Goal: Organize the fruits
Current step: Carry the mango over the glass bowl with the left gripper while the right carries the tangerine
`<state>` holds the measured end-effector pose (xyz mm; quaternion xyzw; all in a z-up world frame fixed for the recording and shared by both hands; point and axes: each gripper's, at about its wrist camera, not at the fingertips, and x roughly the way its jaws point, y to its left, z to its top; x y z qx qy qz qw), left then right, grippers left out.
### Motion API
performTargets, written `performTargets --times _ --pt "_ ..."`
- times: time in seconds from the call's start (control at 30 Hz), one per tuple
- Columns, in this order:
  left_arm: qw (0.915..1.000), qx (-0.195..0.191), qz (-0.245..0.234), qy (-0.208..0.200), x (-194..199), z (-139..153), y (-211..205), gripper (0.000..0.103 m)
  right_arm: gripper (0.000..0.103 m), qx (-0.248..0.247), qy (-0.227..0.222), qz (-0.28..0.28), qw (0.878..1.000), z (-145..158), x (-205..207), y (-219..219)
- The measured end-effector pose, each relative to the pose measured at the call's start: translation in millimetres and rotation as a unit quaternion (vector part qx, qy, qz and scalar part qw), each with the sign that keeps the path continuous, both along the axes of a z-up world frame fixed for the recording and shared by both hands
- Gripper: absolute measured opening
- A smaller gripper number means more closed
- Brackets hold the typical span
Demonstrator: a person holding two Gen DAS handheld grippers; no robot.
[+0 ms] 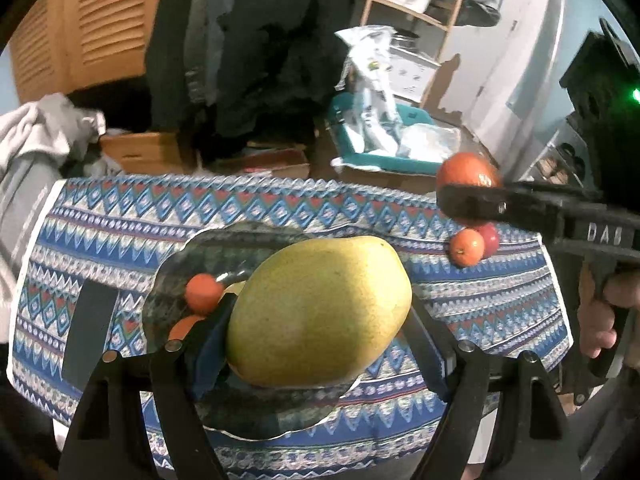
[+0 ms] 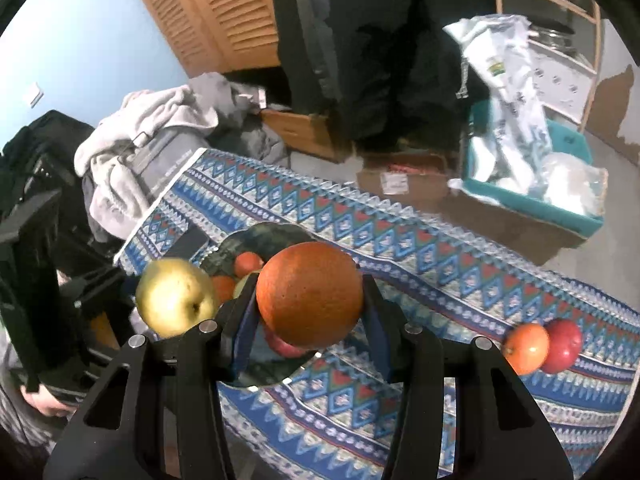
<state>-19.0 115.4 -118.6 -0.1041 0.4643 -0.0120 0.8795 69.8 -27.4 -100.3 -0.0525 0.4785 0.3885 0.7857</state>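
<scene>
Fruit fills both sets of jaws above a patterned tablecloth (image 1: 280, 208): the left gripper (image 1: 318, 320) pinches a yellow-green mango (image 1: 320, 312) between its fingers, held over a dark glass plate (image 1: 176, 264), while the right gripper (image 2: 310, 300) clamps a large orange (image 2: 310, 294) just above the same plate's near edge. In the left wrist view the orange sits in the right gripper's black fingers off to the right, raised clear of the cloth. On the plate lie two small orange fruits (image 1: 204, 288), one behind the other, with a red fruit (image 2: 286, 346) showing under the orange in the right wrist view. Farther right on the cloth, a tangerine (image 2: 526, 348) touches a red apple (image 2: 564, 344). A dark flat rectangle (image 1: 90, 328) lies on the cloth left of the plate. Beyond the table stand cardboard boxes (image 1: 140, 152), a teal bin (image 2: 532, 200) of plastic bags and a heap of grey clothes (image 2: 160, 128).
</scene>
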Motion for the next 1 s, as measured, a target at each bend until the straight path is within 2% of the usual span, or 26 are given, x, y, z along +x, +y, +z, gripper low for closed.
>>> performTargets --times 0.07,0.4,0.7,1.0 --pt "0.9999 0.008 0.011 0.009 -3.7 -10.5 8.2 0.082 0.048 -0.002 0.007 0.003 1.0 -5.0 1.7 8.8" --pt "0.9967 -0.013 0.05 0.063 -11.3 -54.0 34.5 0.082 0.048 -0.032 0.038 0.014 0.999 -38.1 6.4 49.4" --pt "0.9941 -0.012 0.056 0.092 -12.9 -78.5 36.1 0.082 0.048 -0.068 0.065 0.021 0.995 -75.9 4.1 71.3" --pt "0.991 -0.005 0.058 0.12 -13.9 -99.9 37.7 0.082 0.048 -0.089 0.081 0.033 0.992 -98.0 -2.9 87.6"
